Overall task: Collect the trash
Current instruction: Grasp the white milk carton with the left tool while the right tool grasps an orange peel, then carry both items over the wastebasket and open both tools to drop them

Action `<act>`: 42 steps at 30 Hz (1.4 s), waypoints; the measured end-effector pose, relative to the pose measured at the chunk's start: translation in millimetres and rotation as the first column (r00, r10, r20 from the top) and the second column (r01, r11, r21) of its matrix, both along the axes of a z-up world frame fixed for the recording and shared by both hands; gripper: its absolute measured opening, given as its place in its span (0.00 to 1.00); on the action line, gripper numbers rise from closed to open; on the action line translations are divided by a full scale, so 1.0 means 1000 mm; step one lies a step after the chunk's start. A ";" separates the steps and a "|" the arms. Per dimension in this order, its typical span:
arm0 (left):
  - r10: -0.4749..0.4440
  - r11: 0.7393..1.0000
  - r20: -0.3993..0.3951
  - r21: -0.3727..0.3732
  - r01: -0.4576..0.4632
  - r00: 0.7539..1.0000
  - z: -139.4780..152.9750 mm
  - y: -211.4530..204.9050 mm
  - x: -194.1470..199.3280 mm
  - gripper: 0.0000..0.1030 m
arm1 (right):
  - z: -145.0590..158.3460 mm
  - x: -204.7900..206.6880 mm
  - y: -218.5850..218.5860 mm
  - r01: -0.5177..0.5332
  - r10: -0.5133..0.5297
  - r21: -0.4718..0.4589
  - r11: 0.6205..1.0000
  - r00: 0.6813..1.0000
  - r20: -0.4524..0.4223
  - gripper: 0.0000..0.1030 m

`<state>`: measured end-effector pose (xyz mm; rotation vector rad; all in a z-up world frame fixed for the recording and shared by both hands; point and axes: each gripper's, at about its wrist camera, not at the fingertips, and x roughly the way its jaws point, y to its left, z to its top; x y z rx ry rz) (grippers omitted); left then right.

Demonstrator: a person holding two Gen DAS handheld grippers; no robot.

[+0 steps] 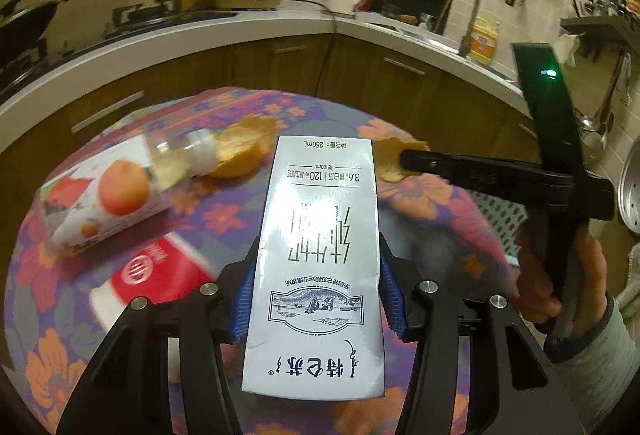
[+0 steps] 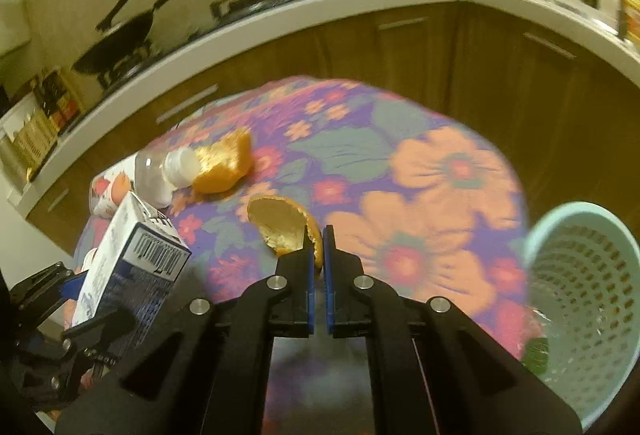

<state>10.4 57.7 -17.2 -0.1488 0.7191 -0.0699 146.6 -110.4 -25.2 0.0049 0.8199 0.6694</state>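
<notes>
Near the table's middle: orange peel, light, limp, curled; right gripper pinched on its rim. Milk carton, light, crushable, clamped across its flat sides by left gripper. Basket at right edge.

Table carries a floral cloth in purple, orange and green. Lying on it, ahead and left of the right gripper: a bottle on its side, with a peel touching its cap. A red-and-white pack lies left of the left gripper. A basket sits at the table's right edge.
</notes>
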 end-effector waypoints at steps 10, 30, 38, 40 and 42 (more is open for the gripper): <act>-0.160 0.987 0.033 0.011 0.160 0.987 0.014 -0.083 0.035 0.48 | 0.021 0.004 -0.139 0.271 -0.274 0.134 0.953 0.962 0.003 0.02; -0.351 0.931 -0.087 0.077 0.358 0.932 -0.012 -0.242 0.142 0.48 | -0.058 0.041 -0.285 0.564 -0.540 0.054 0.824 0.810 -0.227 0.02; -0.334 0.936 -0.143 0.070 0.346 0.932 -0.028 -0.254 0.172 0.49 | -0.082 0.055 -0.282 0.538 -0.523 -0.024 0.843 0.807 -0.276 0.04; -0.326 0.939 -0.153 0.067 0.339 0.933 -0.030 -0.255 0.177 0.50 | -0.084 0.056 -0.282 0.530 -0.516 -0.032 0.847 0.808 -0.283 0.09; -0.321 0.941 -0.158 0.063 0.333 0.934 -0.031 -0.255 0.180 0.50 | -0.086 0.056 -0.281 0.530 -0.517 -0.037 0.847 0.806 -0.287 0.17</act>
